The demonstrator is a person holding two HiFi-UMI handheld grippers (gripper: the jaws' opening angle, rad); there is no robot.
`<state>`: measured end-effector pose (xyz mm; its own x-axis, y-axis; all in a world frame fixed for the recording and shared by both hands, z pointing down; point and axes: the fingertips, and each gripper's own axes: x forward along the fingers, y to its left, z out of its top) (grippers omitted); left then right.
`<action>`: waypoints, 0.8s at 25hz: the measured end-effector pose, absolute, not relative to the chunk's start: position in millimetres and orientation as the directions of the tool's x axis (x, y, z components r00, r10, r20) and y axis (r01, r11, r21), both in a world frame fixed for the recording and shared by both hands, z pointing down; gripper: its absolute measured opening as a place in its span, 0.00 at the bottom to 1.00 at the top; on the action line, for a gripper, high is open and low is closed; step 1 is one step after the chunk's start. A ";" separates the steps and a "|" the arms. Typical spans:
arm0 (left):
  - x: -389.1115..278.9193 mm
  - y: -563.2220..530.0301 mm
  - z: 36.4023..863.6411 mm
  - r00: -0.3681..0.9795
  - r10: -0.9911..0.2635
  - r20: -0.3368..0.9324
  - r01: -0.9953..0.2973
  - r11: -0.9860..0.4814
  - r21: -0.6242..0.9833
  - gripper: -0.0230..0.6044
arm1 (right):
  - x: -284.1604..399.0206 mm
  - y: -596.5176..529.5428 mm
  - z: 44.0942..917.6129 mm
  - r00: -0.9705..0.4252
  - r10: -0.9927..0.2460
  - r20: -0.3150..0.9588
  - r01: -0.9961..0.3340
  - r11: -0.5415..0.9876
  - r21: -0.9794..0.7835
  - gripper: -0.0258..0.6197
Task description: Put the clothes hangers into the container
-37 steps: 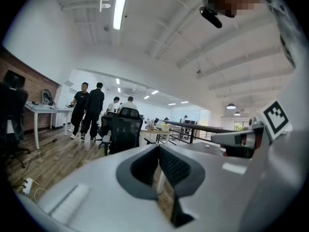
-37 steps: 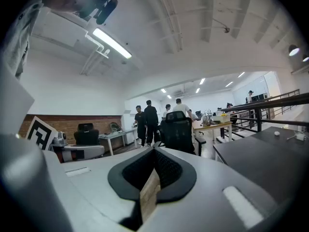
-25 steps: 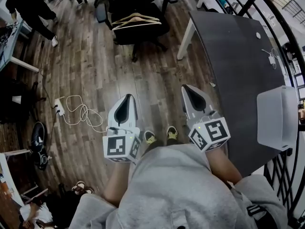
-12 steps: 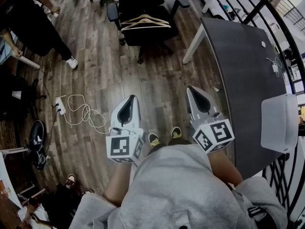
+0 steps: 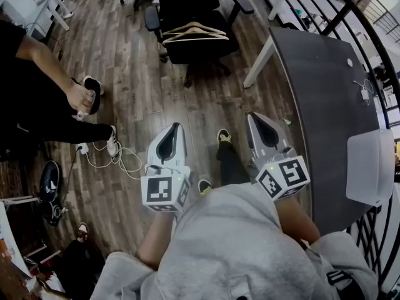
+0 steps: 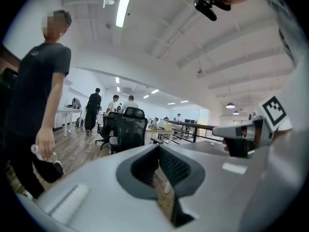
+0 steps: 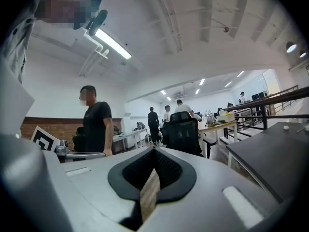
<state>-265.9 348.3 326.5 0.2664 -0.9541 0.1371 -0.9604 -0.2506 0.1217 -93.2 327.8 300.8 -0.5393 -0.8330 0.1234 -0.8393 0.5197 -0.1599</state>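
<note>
Stepping forward since a second before, the wearer had put one yellow-soled shoe (image 5: 224, 136) out between the two claws. A bystander (image 5: 37, 105) who had stood at the upper left now filled the left of the frame. Low in the middle hung the left gripper (image 5: 170, 141) and the right gripper (image 5: 263, 130), both pinched narrow with nothing in them. The wooden hangers (image 5: 194, 31) lay on a black chair (image 5: 200, 45) at top centre, well apart from the claws. The pale container (image 5: 370, 167) sat on the dark table (image 5: 312, 92) at the right edge. A white cable (image 5: 122, 160) trailed on the floor by the bystander's feet.
</note>
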 end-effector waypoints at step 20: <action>-245.1 174.2 336.9 0.245 -0.949 0.201 -0.969 -0.231 0.089 0.06 | -65.3 151.3 318.6 -0.578 -0.799 0.163 -0.813 0.550 -0.191 0.04</action>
<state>-245.1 174.2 336.9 0.2446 -0.9486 0.2009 -0.9689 -0.2310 0.0886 -65.3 151.3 318.6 -0.5784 -0.7992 0.1635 -0.8133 0.5496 -0.1907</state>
